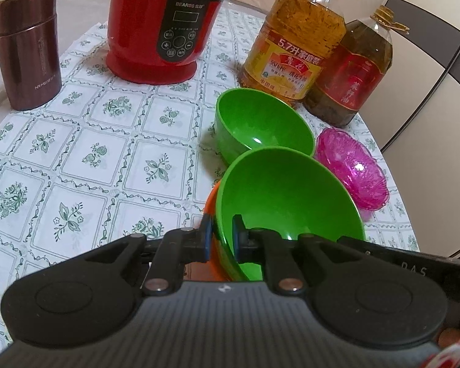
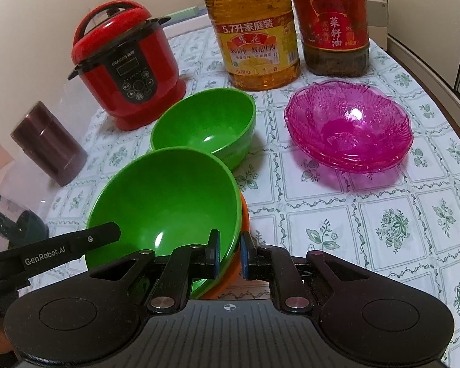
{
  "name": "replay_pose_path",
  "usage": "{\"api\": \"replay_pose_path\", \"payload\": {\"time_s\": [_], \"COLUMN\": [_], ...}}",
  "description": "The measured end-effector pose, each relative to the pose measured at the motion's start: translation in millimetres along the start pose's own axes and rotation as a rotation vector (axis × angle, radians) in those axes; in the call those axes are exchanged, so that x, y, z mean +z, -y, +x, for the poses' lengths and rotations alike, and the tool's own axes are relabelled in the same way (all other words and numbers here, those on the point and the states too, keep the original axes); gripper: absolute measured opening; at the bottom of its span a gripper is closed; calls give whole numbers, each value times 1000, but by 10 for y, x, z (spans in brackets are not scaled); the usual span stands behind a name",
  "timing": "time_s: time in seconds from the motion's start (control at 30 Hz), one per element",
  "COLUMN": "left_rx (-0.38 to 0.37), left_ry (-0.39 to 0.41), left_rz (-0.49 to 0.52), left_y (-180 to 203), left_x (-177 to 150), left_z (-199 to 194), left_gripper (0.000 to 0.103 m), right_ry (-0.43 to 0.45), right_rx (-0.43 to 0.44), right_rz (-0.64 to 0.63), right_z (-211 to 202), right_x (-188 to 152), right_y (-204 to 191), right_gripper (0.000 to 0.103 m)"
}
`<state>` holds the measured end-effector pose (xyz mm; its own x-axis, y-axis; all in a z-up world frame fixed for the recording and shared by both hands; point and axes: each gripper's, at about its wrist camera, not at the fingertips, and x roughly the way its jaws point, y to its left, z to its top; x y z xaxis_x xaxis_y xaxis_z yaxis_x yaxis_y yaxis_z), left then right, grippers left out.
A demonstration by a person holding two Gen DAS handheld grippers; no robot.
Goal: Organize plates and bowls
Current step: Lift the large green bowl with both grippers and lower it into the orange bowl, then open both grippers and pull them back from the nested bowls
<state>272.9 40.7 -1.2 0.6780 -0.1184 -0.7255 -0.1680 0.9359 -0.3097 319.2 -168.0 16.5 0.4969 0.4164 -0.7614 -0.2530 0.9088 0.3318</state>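
A large green bowl (image 1: 288,196) (image 2: 168,196) sits nested in an orange bowl (image 1: 211,202) (image 2: 244,211), low over the tablecloth. My left gripper (image 1: 222,236) is shut on the stack's left rim, with one pad inside the green bowl and one outside the orange. My right gripper (image 2: 230,254) is shut on the opposite rim in the same way. Behind the stack a smaller green bowl (image 1: 260,122) (image 2: 205,122) stands on the table. To the right lie several nested pink glass bowls (image 1: 352,168) (image 2: 349,128). I cannot tell whether the held stack touches the table.
A red electric cooker (image 1: 159,30) (image 2: 128,79) and a maroon flask (image 1: 27,52) (image 2: 49,144) stand at the back left. Two big oil bottles (image 1: 294,46) (image 2: 254,36) stand behind the bowls. The round table's edge (image 1: 392,159) curves close past the pink bowls.
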Motion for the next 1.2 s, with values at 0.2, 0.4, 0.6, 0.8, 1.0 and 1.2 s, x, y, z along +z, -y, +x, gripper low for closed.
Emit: {"api": "replay_pose_path", "payload": {"time_s": [0.2, 0.4, 0.6, 0.8, 1.0, 1.2], "left_rx": [9, 13, 5, -13, -42, -42], "left_ry": [7, 12, 14, 40, 86, 99], "left_rz": [13, 19, 8, -23, -47, -25], "left_y": [7, 8, -21, -51, -36, 19], "left_x": [2, 0, 0, -7, -80, -349], "left_z": [28, 27, 24, -80, -376, -695], "left_gripper": [11, 11, 11, 12, 12, 25], "right_ry": [7, 14, 26, 68, 103, 109], "right_rx": [-10, -21, -8, 26, 61, 52], "right_rz": [-27, -44, -53, 2, 73, 115], "right_z": [19, 34, 29, -113, -398, -683], "right_x": [-11, -23, -27, -27, -134, -419], "right_y": [-34, -24, -18, 45, 61, 46], "right_gripper": [13, 14, 16, 19, 26, 49]}}
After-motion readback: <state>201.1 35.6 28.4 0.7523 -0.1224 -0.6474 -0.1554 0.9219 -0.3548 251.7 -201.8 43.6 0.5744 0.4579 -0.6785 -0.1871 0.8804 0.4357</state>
